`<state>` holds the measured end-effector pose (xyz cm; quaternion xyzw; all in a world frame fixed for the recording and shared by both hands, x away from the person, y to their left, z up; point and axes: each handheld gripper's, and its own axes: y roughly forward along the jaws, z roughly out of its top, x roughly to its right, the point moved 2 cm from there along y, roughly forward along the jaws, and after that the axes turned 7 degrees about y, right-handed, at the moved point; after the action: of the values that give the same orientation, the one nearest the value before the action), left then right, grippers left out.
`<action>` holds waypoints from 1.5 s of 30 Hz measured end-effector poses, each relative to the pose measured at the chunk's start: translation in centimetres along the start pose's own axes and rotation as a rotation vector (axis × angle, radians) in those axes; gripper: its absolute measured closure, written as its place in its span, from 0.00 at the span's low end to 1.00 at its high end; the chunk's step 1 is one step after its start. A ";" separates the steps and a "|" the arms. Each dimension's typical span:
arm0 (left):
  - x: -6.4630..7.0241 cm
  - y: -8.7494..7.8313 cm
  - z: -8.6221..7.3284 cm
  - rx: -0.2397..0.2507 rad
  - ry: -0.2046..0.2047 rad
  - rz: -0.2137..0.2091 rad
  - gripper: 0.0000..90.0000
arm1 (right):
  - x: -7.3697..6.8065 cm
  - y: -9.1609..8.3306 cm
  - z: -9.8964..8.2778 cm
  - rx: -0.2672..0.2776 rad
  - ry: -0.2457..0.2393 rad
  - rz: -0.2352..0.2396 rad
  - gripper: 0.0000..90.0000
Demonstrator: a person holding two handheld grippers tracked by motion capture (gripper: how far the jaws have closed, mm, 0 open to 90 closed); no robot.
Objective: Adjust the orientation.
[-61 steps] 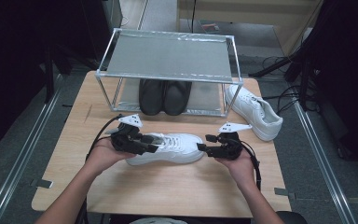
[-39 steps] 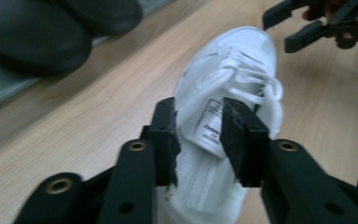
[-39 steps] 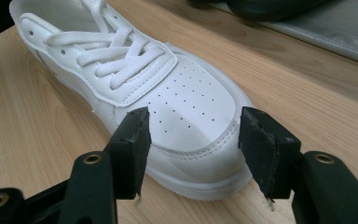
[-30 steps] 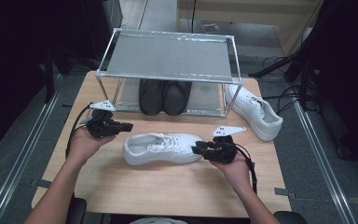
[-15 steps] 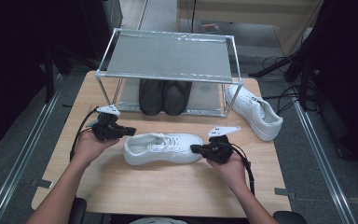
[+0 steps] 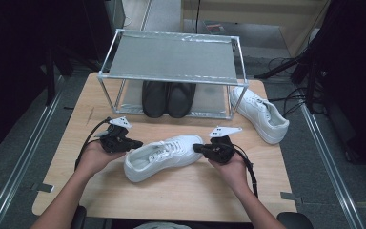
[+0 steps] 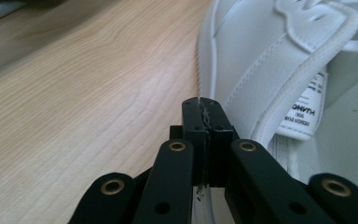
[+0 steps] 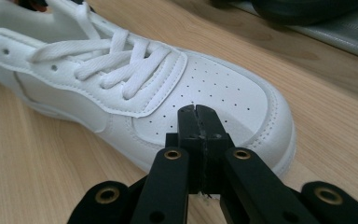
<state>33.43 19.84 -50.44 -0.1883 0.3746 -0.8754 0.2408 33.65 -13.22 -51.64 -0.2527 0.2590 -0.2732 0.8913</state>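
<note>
A white sneaker [image 6: 164,155] lies on its sole in the middle of the wooden table [image 6: 76,129], toe to the right. My left gripper [image 6: 136,143] is shut and empty, its tips close beside the heel collar [image 7: 270,60]. In the left gripper view the shut tips [image 7: 204,105] hover over the wood next to the heel. My right gripper [image 6: 198,149] is also shut and empty, its tips [image 8: 197,112] right at the perforated toe cap [image 8: 214,86]. Whether either gripper touches the shoe I cannot tell.
A metal-framed rack [image 6: 171,57] stands at the back of the table with a pair of black shoes [image 6: 167,98] under its shelf. A second white sneaker [image 6: 259,114] lies at the back right near the table's edge. Cables trail from both grippers.
My left gripper, which had pulled away to the left, has come back down to the sneaker's heel. The sneaker now lies a little more slanted. The right gripper has stayed at the toe.
</note>
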 end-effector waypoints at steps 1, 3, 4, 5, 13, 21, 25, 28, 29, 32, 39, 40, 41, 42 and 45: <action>0.2 0.0 0.0 0.002 0.002 0.002 1.00 | 0.0 0.1 0.1 0.000 -0.004 0.002 1.00; 0.4 0.0 -0.2 0.007 -0.005 -0.006 1.00 | 0.0 0.2 0.2 -0.002 -0.006 0.003 1.00; 0.5 0.0 -0.3 0.005 -0.009 -0.014 1.00 | 0.0 0.3 0.3 -0.001 -0.006 0.002 1.00; 0.6 0.1 -0.4 0.008 -0.012 -0.016 1.00 | 0.0 0.3 0.4 -0.006 -0.008 0.001 1.00; 1.7 -0.4 -0.8 0.065 -0.059 -0.062 1.00 | 0.3 1.0 1.2 -0.016 -0.019 -0.001 1.00; 2.8 -0.2 -0.9 0.066 -0.055 -0.075 1.00 | 0.5 1.8 1.9 -0.009 -0.041 -0.012 1.00; 2.9 -0.2 -0.9 0.059 -0.053 -0.066 1.00 | 0.5 1.9 2.1 -0.014 -0.039 -0.016 1.00; 2.7 -0.5 -0.9 0.070 -0.055 -0.064 1.00 | 0.5 1.7 2.2 -0.012 -0.010 -0.002 1.00; 2.6 -0.6 -1.0 0.074 -0.060 -0.062 1.00 | 0.4 1.7 2.2 -0.013 -0.010 -0.002 1.00; 2.4 -0.9 -1.0 0.082 -0.062 -0.055 1.00 | 0.0 1.5 2.1 -0.015 -0.012 0.004 1.00; 1.5 -0.7 -0.7 0.076 -0.062 -0.054 1.00 | -1.6 0.8 1.5 -0.012 -0.027 0.030 0.99; 1.5 -0.6 -0.6 0.074 -0.060 -0.058 1.00 | -1.9 0.7 1.3 -0.015 -0.028 0.035 0.99; 1.4 -0.5 -0.5 0.071 -0.058 -0.057 1.00 | -2.1 0.7 1.2 -0.014 -0.031 0.035 0.99; 1.4 -0.3 -0.4 0.072 -0.061 -0.072 1.00 | -2.2 0.6 1.1 -0.018 -0.031 0.037 0.99; 1.4 0.2 0.0 0.070 -0.051 -0.106 1.00 | -2.6 0.6 0.7 -0.019 -0.031 0.040 0.99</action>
<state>32.37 18.94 -50.31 -0.2216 0.3270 -0.8943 0.2101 32.39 -10.96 -50.62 -0.2600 0.2527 -0.2492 0.8980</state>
